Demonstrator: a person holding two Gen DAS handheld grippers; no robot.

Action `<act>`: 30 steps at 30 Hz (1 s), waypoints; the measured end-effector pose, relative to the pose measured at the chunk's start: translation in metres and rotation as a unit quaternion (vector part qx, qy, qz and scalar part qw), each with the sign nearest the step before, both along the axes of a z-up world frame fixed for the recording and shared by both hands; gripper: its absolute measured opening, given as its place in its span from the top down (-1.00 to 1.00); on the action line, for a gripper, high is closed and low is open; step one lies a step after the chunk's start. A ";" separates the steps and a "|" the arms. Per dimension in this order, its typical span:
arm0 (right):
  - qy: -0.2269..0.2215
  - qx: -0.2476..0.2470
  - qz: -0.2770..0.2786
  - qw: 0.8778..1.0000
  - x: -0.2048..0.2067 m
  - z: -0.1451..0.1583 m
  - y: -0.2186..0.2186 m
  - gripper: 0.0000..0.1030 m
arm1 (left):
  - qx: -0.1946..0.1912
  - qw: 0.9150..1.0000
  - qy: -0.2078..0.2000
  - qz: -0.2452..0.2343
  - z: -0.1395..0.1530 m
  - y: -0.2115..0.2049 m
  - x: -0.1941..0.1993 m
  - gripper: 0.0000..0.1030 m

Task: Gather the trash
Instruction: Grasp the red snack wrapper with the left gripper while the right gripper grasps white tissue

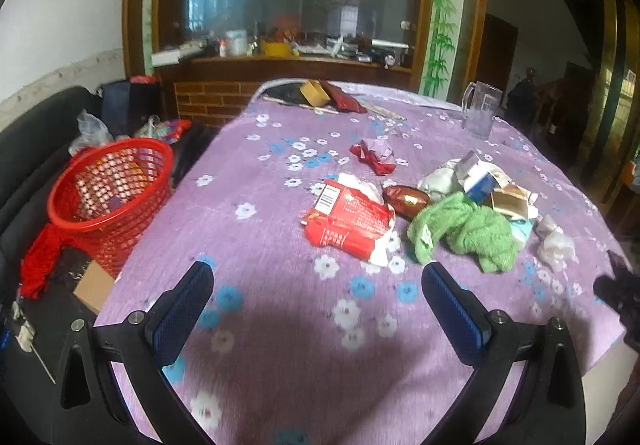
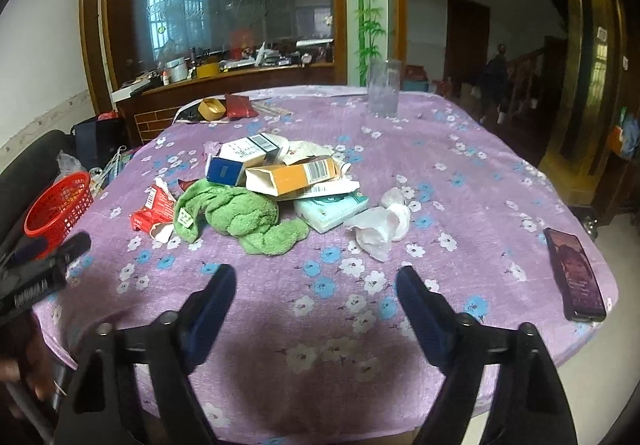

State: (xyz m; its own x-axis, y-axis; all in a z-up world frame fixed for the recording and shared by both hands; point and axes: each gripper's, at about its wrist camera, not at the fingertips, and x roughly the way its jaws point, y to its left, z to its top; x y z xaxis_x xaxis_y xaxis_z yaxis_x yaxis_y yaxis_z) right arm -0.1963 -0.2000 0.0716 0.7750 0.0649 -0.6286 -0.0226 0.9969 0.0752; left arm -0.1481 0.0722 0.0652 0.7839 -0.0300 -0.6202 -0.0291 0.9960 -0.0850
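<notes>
I have both sets of jaws open and empty; the crumpled tissue (image 2: 380, 225) looks light and soft, so I'd pinch its bunched middle.

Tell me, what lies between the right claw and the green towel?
Only bare flowered tablecloth lies between the right claw and the green towel, as the right wrist view shows.
</notes>
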 end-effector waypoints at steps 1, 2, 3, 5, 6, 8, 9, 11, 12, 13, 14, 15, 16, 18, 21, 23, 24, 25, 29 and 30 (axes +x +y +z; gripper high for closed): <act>0.006 0.012 0.005 1.000 0.003 -0.001 -0.004 -0.40 | -0.008 1.000 0.017 -0.008 0.000 0.002 0.011 -1.00; 0.017 0.032 0.011 0.999 0.008 -0.001 -0.010 -0.38 | -0.020 0.999 0.030 -0.014 0.000 0.004 0.021 -1.00; 0.023 0.045 0.013 0.999 0.011 -0.002 -0.015 -0.38 | -0.030 0.999 0.037 -0.019 -0.001 0.005 0.028 -0.99; 0.030 0.073 0.012 0.997 0.015 -0.002 -0.026 -0.38 | -0.042 0.997 0.062 -0.027 -0.005 0.007 0.047 -0.89; 0.032 0.080 0.011 0.996 0.016 -0.002 -0.030 -0.38 | -0.047 0.996 0.075 -0.033 -0.009 0.006 0.059 -0.88; 0.031 0.082 0.007 0.996 0.017 -0.002 -0.035 -0.38 | -0.048 0.994 0.099 -0.028 -0.017 0.006 0.075 -0.77; 0.030 0.083 0.002 0.996 0.017 -0.002 -0.037 -0.38 | -0.055 0.991 0.121 -0.023 -0.023 0.007 0.084 -0.71; 0.030 0.087 -0.001 0.996 0.016 -0.003 -0.041 -0.38 | -0.092 0.985 0.144 -0.016 -0.031 0.013 0.095 -0.27; 0.030 0.090 -0.002 0.996 0.017 -0.003 -0.043 -0.38 | -0.109 0.982 0.153 -0.013 -0.035 0.016 0.099 -0.24; 0.030 0.091 -0.005 0.995 0.017 -0.004 -0.045 -0.38 | -0.120 0.980 0.158 -0.011 -0.037 0.016 0.104 -0.24; 0.032 0.092 -0.007 0.995 0.019 -0.006 -0.047 -0.38 | -0.127 0.979 0.161 -0.009 -0.039 0.018 0.107 -0.24; 0.034 0.094 -0.008 0.995 0.019 -0.006 -0.049 -0.38 | -0.142 0.976 0.168 -0.007 -0.042 0.019 0.111 -0.23; 0.037 0.098 -0.010 0.994 0.021 -0.009 -0.051 -0.38 | -0.154 0.973 0.174 -0.006 -0.044 0.019 0.115 -0.23; 0.039 0.104 -0.012 0.994 0.022 -0.011 -0.053 -0.38 | -0.162 0.970 0.183 -0.008 -0.047 0.014 0.123 -0.23; 0.039 0.105 -0.014 0.994 0.023 -0.013 -0.056 -0.38 | -0.153 0.970 0.189 -0.009 -0.050 0.005 0.135 -0.19; 0.039 0.105 -0.018 0.994 0.023 -0.014 -0.058 -0.38 | -0.138 0.973 0.185 -0.012 -0.050 -0.001 0.140 0.00; 0.040 0.106 -0.019 0.993 0.024 -0.015 -0.060 -0.38 | -0.133 0.974 0.183 -0.012 -0.051 -0.004 0.143 0.01; 0.041 0.107 -0.021 0.993 0.024 -0.016 -0.061 -0.38 | -0.131 0.975 0.177 -0.012 -0.050 -0.006 0.146 0.10; 0.047 0.119 -0.030 0.991 0.028 -0.019 -0.071 -0.38 | -0.108 0.979 0.169 -0.022 -0.052 -0.014 0.156 0.27; 0.047 0.122 -0.031 0.991 0.028 -0.019 -0.073 -0.38 | -0.096 0.981 0.168 -0.029 -0.053 -0.017 0.158 0.27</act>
State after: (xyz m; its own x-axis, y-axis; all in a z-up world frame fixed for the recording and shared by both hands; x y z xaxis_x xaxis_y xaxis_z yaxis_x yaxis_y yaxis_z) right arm -0.1680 -0.2732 0.0524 0.7210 0.1781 -0.6696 0.0567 0.9480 0.3132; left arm 0.0094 0.0556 0.0124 0.5293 -0.2100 -0.8221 -0.0309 0.9635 -0.2660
